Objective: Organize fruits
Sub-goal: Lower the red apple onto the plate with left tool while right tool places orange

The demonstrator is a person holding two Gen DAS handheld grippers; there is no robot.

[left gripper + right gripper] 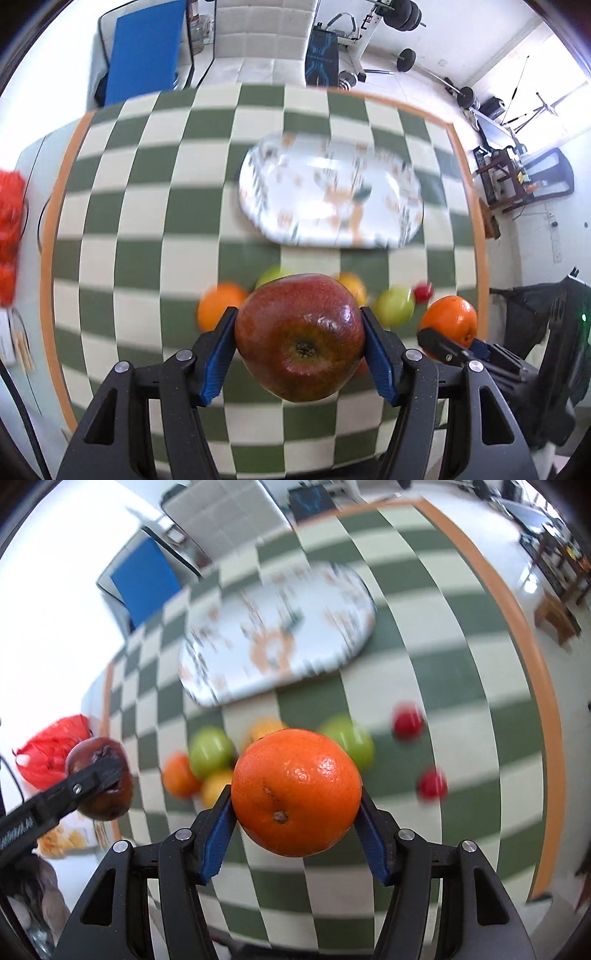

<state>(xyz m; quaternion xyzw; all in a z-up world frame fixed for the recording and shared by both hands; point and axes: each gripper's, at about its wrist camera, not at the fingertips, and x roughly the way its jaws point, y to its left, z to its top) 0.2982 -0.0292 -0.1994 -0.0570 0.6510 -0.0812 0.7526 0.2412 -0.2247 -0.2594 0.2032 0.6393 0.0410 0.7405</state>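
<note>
Left gripper (pixel 300 345) clamps a red apple (pixel 300 338) and right gripper (pixel 295 805) an orange (pixel 296 792), both lifted above the checkered tablecloth (pixel 147 221). Best carry each level to the patterned tray (pixel 332 192), lowering before letting go. Motion blur smears the loose fruits behind.

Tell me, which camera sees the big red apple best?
The left wrist view. There the red apple fills the middle, sharp and close, pinched in the left tool, its dimpled end facing the camera. In the right wrist view the apple sits small at the left edge, partly hidden behind that tool's finger.
</note>
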